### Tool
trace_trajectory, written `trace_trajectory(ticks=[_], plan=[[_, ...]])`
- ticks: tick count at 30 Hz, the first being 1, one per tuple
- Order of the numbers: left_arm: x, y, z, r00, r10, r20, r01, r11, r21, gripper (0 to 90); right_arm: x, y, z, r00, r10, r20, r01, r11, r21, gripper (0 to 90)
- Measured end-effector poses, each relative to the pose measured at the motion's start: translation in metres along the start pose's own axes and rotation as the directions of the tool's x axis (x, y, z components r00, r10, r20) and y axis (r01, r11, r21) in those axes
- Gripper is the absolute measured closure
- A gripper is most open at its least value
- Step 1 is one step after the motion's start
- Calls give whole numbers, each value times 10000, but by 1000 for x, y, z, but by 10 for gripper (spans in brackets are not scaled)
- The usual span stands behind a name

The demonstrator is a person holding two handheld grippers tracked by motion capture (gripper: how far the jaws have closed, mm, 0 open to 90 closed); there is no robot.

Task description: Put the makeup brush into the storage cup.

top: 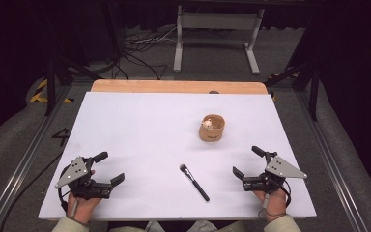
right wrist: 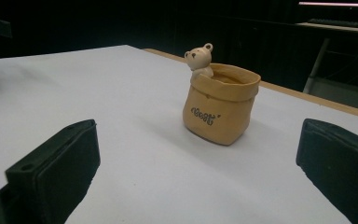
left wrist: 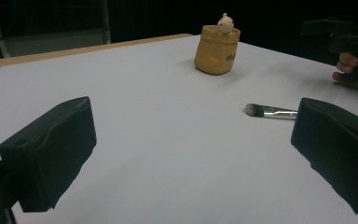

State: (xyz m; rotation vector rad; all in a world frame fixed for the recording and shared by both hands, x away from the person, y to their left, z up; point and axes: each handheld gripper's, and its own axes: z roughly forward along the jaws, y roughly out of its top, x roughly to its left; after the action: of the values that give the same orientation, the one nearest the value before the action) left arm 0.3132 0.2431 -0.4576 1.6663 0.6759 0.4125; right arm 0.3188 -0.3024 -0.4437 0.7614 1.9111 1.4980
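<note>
While both grippers rest at the near edge of the white table [top: 140, 125], no part of the work appears done: the makeup brush [top: 193, 182] lies flat and untouched, and the likely job, judged from the layout, is to lift it and stand it in the tan pot [top: 212, 128].

Taking the pot as landmark:
- Brush: nearer the person than the pot and slightly to its left, well apart from it, bristles toward the pot.
- Left gripper [top: 111, 168]: far to the pot's near left, jaws wide, nothing held.
- Right gripper [top: 246, 161]: near right of the pot, jaws wide, nothing held.

A small bear figure [right wrist: 199, 59] sits on the pot's rim, narrowing the opening there. Nothing else stands between brush and pot.
</note>
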Motion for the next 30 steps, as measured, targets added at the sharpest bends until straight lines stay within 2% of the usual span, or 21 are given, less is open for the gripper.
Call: trace_trajectory(ticks=[5,18,21,24,30], plan=[[0,1,0,9998,170,-36,-170,9999,29,4,1,1,0,10000,-7,-91,7,10000,-37,0],[-2,4,-1,9997,236,-75,-236,9997,-88,3,1,1,0,9999,35,-145,-37,9999,-100,0],[-1,5,-1,9993,366,-122,-367,9993,-75,3,1,1,0,9999,53,-133,-54,10000,-79,0],[-2,5,0,9996,271,-36,-271,9996,-67,3,1,1,0,9999,52,-156,-54,9999,-94,0],[-1,5,1,9994,337,-59,-337,9994,-93,3,1,1,-1,9998,138,-150,-140,9998,-106,0]])
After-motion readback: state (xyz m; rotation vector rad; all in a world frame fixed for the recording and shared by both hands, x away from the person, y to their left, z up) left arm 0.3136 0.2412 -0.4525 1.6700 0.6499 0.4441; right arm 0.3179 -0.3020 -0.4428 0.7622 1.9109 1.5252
